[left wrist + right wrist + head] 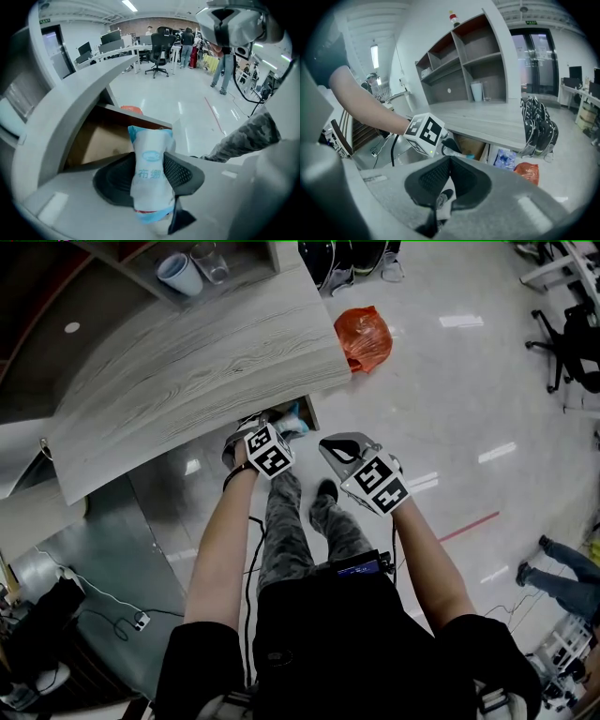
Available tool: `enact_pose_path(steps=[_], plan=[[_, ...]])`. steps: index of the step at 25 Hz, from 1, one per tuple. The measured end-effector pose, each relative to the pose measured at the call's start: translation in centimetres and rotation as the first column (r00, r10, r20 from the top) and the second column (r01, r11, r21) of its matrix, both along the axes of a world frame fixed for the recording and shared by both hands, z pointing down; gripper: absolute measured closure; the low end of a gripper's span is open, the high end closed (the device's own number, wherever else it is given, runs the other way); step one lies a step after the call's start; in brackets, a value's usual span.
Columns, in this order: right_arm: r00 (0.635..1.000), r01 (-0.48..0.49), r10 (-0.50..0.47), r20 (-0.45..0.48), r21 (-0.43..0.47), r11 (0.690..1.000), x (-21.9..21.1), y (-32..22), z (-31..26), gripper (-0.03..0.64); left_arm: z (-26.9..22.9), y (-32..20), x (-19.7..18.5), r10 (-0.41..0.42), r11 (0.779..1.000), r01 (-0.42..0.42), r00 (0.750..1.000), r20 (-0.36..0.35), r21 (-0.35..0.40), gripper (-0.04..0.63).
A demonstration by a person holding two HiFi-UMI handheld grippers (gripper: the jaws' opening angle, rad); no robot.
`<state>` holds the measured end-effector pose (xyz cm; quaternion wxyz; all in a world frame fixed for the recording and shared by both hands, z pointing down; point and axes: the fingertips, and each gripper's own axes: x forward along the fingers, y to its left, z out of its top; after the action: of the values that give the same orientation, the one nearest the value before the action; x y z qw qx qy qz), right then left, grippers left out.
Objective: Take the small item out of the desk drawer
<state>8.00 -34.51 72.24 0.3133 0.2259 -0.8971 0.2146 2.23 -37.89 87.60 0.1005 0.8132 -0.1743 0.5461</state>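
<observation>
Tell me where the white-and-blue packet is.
Left gripper view: the packet is clamped in the left gripper, in front of the open drawer under the desk.

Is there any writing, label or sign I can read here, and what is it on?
"布绷": on the white packet pinched by the left gripper; its jaws hide the rest of the line.
Blue oval logo on that packet: too blurred to read.
Green sign, right gripper view: too small.
Marker cube: black squares, no words.

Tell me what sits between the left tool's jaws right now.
In the left gripper view, the left tool grips a small white-and-blue packet between its jaws, with both pads pressed on its sides. The open drawer lies behind it.
</observation>
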Motion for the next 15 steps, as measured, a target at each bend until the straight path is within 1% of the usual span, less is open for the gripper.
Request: enact_pose_path(steps=[8,12,15], plan=[[1.000,0.012,-0.012,-0.009,0.016,1.000,-0.6,-0.1,-2.5,0.618,-4.4,1.1,-0.1,-0.039,0.999,0.039,0.997,-0.062,-0.002,0.410],[1.000,0.019,-0.019,-0.010,0.015,1.000,-0.7,0.4,-3.9,0.618,-7.3,1.8,0.5,-0.088,0.996,0.088,0.988,-0.130,0.000,0.410],[0.999,0.024,-0.024,-0.023,0.029,0.999,-0.4,0.6,-4.8,0.618,-9.4,2.2,0.8,-0.098,0.995,0.101,0.981,-0.167,0.009,0.410]])
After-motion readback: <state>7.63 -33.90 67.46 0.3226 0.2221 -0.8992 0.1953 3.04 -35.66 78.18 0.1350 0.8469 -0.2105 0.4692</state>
